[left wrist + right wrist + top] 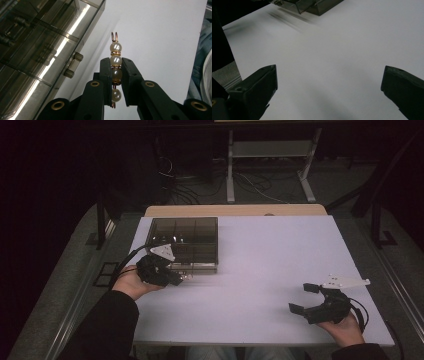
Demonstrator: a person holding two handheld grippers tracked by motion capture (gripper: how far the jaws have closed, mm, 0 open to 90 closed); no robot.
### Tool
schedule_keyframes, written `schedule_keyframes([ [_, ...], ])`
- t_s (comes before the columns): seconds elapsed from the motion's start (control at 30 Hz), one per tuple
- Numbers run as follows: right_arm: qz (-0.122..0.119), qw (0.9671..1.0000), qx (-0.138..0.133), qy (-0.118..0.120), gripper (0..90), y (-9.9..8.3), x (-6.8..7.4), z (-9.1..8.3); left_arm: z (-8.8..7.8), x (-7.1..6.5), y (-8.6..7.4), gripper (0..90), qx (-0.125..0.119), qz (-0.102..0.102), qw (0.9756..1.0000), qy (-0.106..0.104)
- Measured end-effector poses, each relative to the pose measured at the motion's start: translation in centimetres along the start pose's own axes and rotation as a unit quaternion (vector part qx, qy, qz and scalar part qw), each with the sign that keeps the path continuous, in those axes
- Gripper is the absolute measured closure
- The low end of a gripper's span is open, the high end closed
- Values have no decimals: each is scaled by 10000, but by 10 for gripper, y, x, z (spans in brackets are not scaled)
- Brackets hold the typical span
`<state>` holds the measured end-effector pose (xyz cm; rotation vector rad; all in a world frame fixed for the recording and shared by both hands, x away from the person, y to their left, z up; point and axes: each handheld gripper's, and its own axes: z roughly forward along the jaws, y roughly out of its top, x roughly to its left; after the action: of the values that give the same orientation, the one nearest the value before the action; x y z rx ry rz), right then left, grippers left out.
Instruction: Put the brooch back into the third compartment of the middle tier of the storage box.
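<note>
Cream pearl strand (gold spacers)

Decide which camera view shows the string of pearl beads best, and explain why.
The left gripper view: the string of pearl beads stands close up, clamped in the left gripper, each bead distinct. In the high view only a tiny glint by that gripper; the right gripper view adds nothing.

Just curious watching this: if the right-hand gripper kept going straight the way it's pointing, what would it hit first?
Probably nothing soon: the right gripper, jaws wide open, faces bare white table. The smoky compartment box sits far ahead, slightly off-line.
</note>
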<state>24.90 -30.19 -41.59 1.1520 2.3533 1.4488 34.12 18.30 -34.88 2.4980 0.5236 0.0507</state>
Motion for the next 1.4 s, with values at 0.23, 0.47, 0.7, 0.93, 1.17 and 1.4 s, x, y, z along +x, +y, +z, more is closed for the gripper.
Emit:
schedule_keyframes([
  [0.23,-1,10000,15,-1,3,0,0,0,-2,2,6,792,-38,19,10000,17],
  [0.47,4,10000,24,4,3,0,0,0,-6,5,13,792,-95,25,9999,70],
  [0.7,9,10000,20,4,3,0,0,0,-12,10,20,792,-169,10,9998,135],
  [0.93,21,10000,45,17,3,0,0,0,-16,14,24,792,-203,-16,9996,194],
  [1.17,12,10000,42,19,3,0,0,0,-19,18,30,792,-257,-38,9994,244],
  [1.4,-10,10000,33,17,3,0,-1,0,-16,21,38,792,-280,-70,9993,240],
])
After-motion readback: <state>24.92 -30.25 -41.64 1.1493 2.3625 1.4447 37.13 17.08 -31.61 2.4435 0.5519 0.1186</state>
